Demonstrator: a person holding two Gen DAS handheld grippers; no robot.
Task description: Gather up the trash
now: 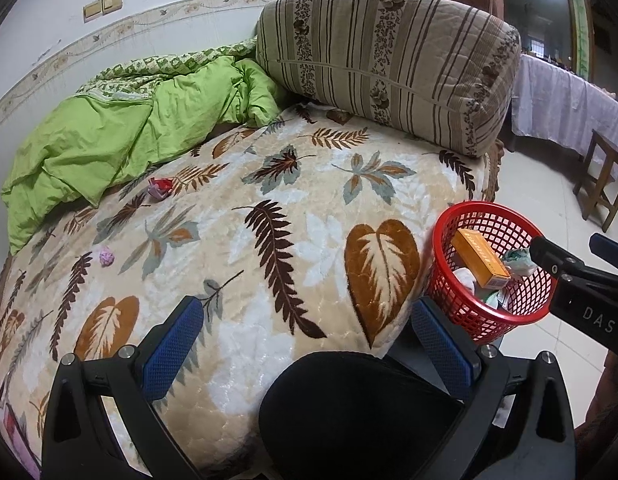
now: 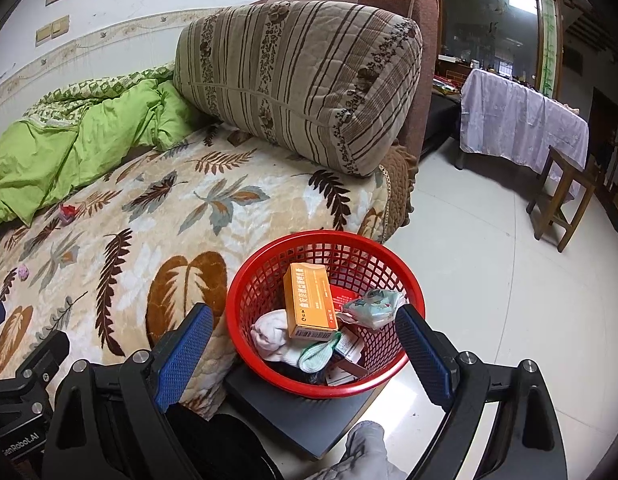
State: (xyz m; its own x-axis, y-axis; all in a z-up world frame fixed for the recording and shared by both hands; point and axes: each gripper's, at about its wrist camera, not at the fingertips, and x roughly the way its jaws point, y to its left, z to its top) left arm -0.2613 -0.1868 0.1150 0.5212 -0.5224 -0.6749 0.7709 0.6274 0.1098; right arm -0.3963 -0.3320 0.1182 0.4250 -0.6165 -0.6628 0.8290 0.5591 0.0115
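Left wrist view: the left gripper (image 1: 305, 344) hangs over the near edge of the leaf-print blanket (image 1: 269, 216), its blue pads spread wide with nothing between them. The red basket (image 1: 489, 272) stands just off the blanket's right edge, holding an orange box (image 1: 483, 258) and crumpled scraps. Two bits of trash lie out on the blanket — a red wrapper (image 1: 161, 187) near the green quilt (image 1: 109, 136), and a small pink wad (image 1: 107, 257) further left of the basket and nearer the camera. A striped cushion (image 1: 389, 64) sits at the blanket's far side. Part of the right gripper (image 1: 581, 272) shows beside the basket; from here I cannot tell its state.

Right wrist view: the right gripper (image 2: 305, 344) is poised over the basket (image 2: 245, 280) with its pads wide apart and empty. Inside lie the box (image 2: 309, 300), a white wad (image 2: 271, 334), a pale green wrapper (image 2: 373, 306) and other scraps. The basket rests on a dark board (image 2: 293, 416) just beside the blanket (image 2: 189, 208). The red wrapper (image 2: 68, 213) and pink wad (image 2: 23, 272) lie well left of the basket — both on the blanket.
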